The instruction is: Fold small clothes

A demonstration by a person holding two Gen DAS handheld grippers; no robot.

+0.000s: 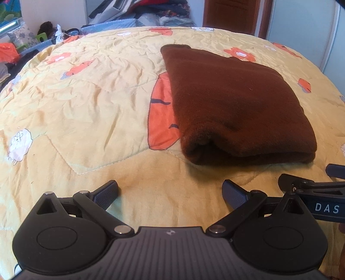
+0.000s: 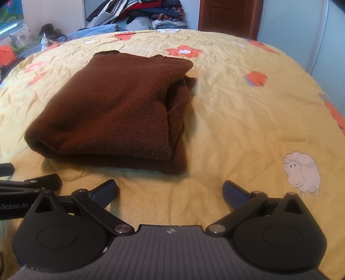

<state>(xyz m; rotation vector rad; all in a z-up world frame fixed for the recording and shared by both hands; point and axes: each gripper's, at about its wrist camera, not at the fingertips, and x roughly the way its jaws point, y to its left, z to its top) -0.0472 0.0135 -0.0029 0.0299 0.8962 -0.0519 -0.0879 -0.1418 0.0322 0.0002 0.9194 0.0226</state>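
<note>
A brown knitted garment [image 1: 232, 103] lies folded into a thick rectangle on the yellow quilt [image 1: 86, 103]. In the right wrist view the garment [image 2: 112, 107] shows layered edges on its right side. My left gripper [image 1: 170, 193] is open and empty, just short of the garment's near edge and to its left. My right gripper [image 2: 170, 193] is open and empty, near the garment's front right corner. Each gripper shows at the edge of the other's view: the right one [image 1: 310, 185], the left one [image 2: 30, 181].
The quilt [image 2: 248, 120] has orange flowers and white sheep printed on it. Piles of clothes [image 2: 138, 13] lie beyond the bed's far edge, with a brown door [image 2: 228, 15] behind. Clutter and a blue blanket [image 1: 112, 23] sit at the far left.
</note>
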